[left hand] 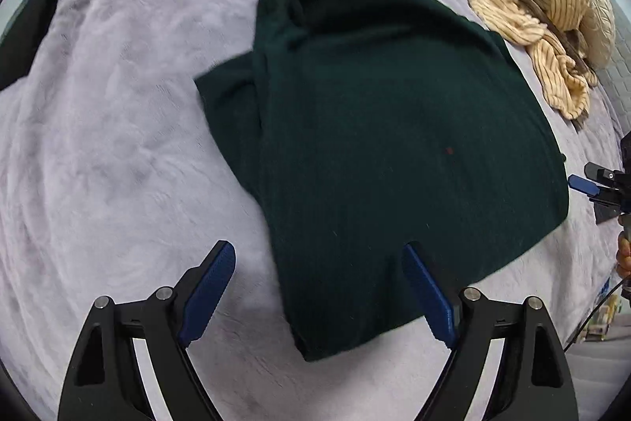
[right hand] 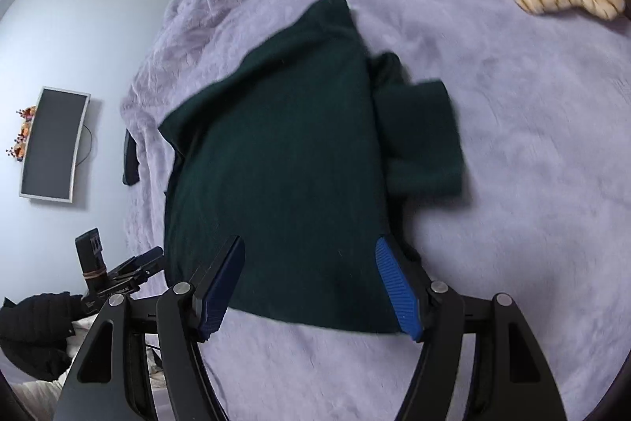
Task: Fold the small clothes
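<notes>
Left wrist view: left gripper point(left hand: 317, 287) open, jaws spread wide, holding nothing. It hovers over the near corner of the green shirt point(left hand: 394, 152); 1 blue pad sits over the blanket point(left hand: 102, 129), the other over the shirt's hem. Whether the pads touch the cloth cannot be told. Shirt lies partly folded on the blanket mid-bed, 1 sleeve sticking out to its left side, collar end toward the far edge of the bed. Lilac furry blanket covers the bed, bunched in ridges along the far edge. Tan striped garment point(left hand: 548, 18) lies crumpled near the bed's far right corner, apart from the shirt. Right gripper's blue tip shows at the right edge of this view, just beside the shirt's right edge.

Right wrist view: wall monitor point(right hand: 53, 145) at left, off the bed. Left gripper visible low left, past the bed edge side of the shirt. Right gripper point(right hand: 309, 287) open wide, holding nothing, both pads over the shirt's near hem; contact unclear. Shirt here lies flat with the folded sleeve on its right side. Tan garment at the top right, well apart from the shirt.
</notes>
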A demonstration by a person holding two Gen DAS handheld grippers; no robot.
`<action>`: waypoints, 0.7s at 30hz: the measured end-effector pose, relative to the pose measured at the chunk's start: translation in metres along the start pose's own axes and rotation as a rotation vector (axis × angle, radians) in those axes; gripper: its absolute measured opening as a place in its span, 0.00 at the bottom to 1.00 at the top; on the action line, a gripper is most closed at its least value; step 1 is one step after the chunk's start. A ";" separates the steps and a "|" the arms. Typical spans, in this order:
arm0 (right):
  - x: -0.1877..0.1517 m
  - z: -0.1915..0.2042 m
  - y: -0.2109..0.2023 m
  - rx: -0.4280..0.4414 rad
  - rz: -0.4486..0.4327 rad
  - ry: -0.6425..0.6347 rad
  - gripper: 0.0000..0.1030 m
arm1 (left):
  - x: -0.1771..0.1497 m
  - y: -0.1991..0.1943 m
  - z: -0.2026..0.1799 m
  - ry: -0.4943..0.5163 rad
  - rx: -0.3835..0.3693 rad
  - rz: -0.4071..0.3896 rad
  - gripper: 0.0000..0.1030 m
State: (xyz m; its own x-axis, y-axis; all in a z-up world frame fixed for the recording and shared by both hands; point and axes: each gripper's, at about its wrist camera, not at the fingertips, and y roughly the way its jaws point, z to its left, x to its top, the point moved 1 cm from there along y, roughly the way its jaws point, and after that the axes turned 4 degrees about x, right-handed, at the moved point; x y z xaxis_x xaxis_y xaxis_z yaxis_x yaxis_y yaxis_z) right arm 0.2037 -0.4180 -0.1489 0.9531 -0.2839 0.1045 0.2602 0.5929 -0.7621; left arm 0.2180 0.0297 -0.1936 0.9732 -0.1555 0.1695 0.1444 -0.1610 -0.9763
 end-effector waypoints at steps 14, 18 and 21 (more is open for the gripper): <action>-0.025 -0.023 0.014 0.007 0.072 0.032 0.05 | -0.042 0.005 -0.017 -0.004 -0.024 0.038 0.13; -0.030 -0.040 0.022 -0.057 0.093 0.055 0.06 | -0.054 0.009 -0.015 -0.064 0.030 0.037 0.13; -0.027 -0.033 0.021 -0.072 0.078 0.065 0.10 | -0.045 -0.001 -0.023 -0.087 0.044 0.025 0.14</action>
State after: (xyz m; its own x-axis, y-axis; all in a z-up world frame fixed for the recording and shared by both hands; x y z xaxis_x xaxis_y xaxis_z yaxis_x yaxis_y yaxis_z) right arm 0.1781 -0.4228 -0.1886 0.9573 -0.2890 0.0034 0.1719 0.5600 -0.8105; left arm 0.1697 0.0148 -0.1977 0.9882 -0.0739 0.1345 0.1255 -0.1146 -0.9854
